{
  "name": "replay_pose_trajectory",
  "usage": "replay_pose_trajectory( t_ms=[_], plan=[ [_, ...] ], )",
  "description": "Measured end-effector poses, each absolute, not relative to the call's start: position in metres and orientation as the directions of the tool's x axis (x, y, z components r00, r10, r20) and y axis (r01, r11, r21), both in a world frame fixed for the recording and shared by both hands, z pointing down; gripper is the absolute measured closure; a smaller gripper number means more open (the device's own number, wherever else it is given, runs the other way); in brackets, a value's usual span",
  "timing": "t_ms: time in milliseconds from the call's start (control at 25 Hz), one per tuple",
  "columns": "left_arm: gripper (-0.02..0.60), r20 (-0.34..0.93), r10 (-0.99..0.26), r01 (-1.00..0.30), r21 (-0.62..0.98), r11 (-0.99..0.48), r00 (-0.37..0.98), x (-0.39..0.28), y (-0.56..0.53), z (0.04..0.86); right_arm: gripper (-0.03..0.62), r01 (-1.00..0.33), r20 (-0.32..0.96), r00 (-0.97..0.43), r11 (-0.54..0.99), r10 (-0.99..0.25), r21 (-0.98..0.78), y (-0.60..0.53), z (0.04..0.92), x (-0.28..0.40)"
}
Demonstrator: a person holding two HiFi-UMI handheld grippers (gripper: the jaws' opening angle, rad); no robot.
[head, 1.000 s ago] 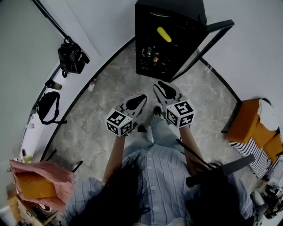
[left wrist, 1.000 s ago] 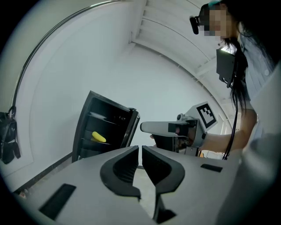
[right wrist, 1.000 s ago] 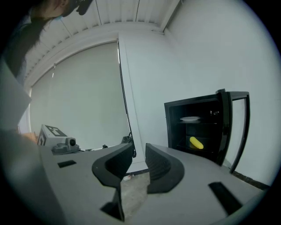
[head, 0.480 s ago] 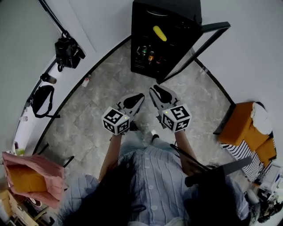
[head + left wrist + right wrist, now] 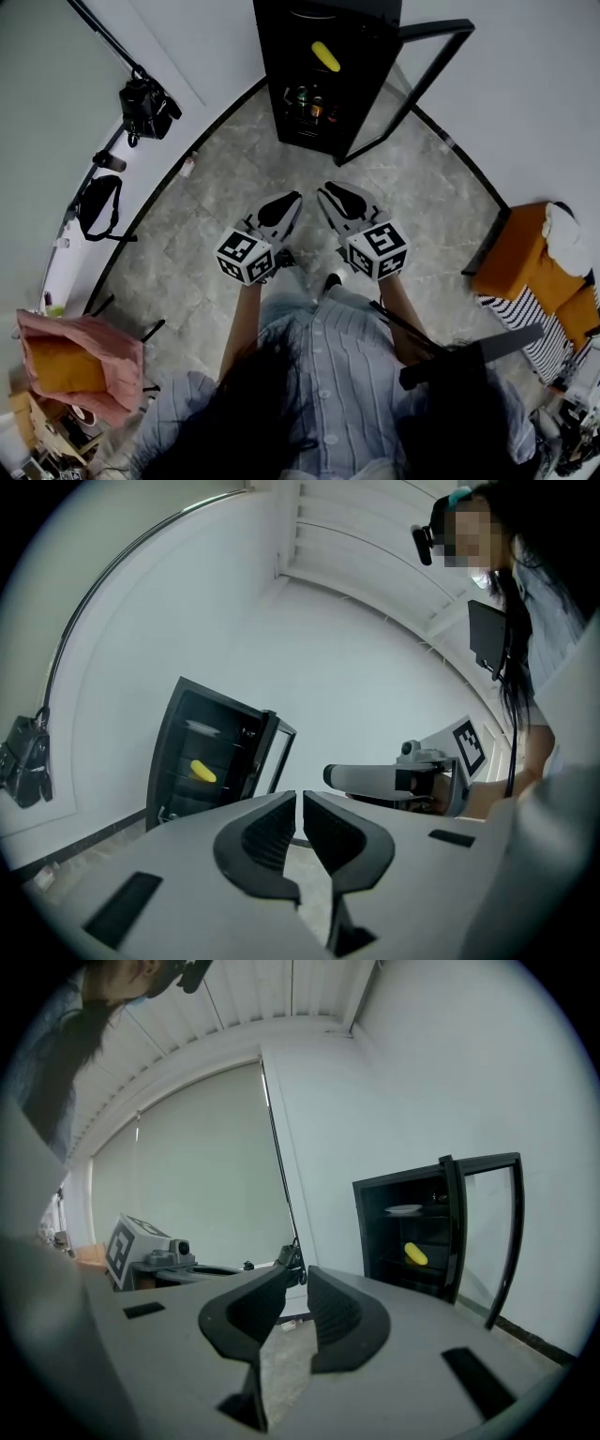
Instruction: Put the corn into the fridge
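Note:
The yellow corn [image 5: 325, 56] lies on a shelf inside the black fridge [image 5: 272, 66], whose glass door [image 5: 436, 28] stands open to the right. It also shows in the left gripper view as the corn [image 5: 202, 772] and in the right gripper view as the corn [image 5: 415, 1254]. My left gripper [image 5: 292, 197] is shut and holds nothing. My right gripper [image 5: 325, 190] has just been closing; a narrow gap is left and nothing is between its jaws. Both hang side by side over the floor, well short of the fridge.
Bottles [image 5: 314, 98] stand on the fridge's lower shelf and a white plate [image 5: 403, 1209] on its top shelf. A camera bag [image 5: 147, 105] and a black pouch [image 5: 98, 206] lie along the left wall. An orange seat [image 5: 530, 262] is at the right, a pink bag [image 5: 75, 366] at the lower left.
Both grippers have drawn back from the fridge, which now sits higher and further off in the head view. The corn stays on its shelf.

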State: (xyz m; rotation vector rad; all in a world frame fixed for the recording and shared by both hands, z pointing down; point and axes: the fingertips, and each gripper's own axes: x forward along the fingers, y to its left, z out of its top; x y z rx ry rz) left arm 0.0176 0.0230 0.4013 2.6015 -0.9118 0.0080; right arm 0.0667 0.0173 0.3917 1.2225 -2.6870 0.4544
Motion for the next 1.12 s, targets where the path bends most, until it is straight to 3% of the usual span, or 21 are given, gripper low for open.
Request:
replay_pose_trajectory(
  t_ms=[520,1120],
  plan=[
    [0.566,0.133,-0.635,-0.638,0.335,-0.693,0.76,0.071,0.089,0.397,0.525,-0.701,0.238,-0.713,0.671,-0.659,-0.242,0.092,0.395,0.125],
    [0.566,0.113,-0.691,-0.687,0.305,-0.66,0.714,0.069,0.146,0.388,0.548,-0.653,0.217,-0.758,0.718,-0.615,-0.243,0.151,0.392,0.124]
  ],
)
